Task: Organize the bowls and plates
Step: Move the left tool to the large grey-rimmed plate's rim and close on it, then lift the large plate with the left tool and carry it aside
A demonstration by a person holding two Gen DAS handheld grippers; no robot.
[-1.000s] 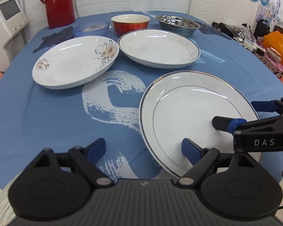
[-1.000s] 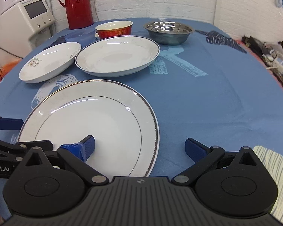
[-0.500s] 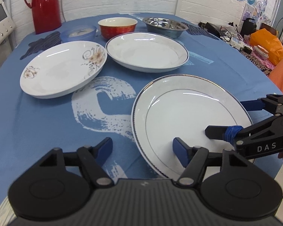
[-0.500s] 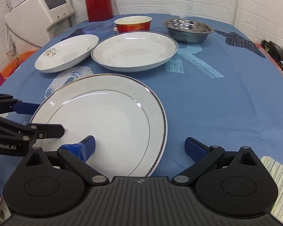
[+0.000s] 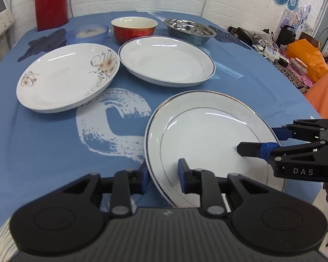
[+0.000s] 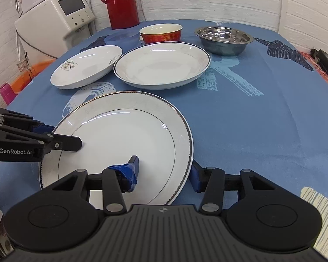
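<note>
A large flat white plate (image 5: 207,135) (image 6: 120,135) with a thin dark rim lies at the near edge of the blue-clothed table (image 5: 43,142). My left gripper (image 5: 163,172) is shut on its left rim, one finger on top and one beneath. My right gripper (image 6: 164,172) is shut on the opposite rim in the same way. Each gripper shows in the other's view: the right gripper (image 5: 266,140), the left gripper (image 6: 61,135). Behind lie a floral plate (image 5: 65,78) (image 6: 87,67) and a blue-rimmed deep plate (image 5: 166,61) (image 6: 161,65).
At the back stand a red bowl (image 5: 134,28), a steel bowl (image 5: 189,29), a pale blue bowl (image 5: 87,33) and a red thermos (image 5: 50,2). A white water dispenser (image 6: 54,21) is off the table's left. Cluttered bags and cables (image 5: 304,61) lie to the right.
Both grippers have narrowed from wide open onto the large plate's rim, left on its left side, right on its right side. The other dishes have not moved.
</note>
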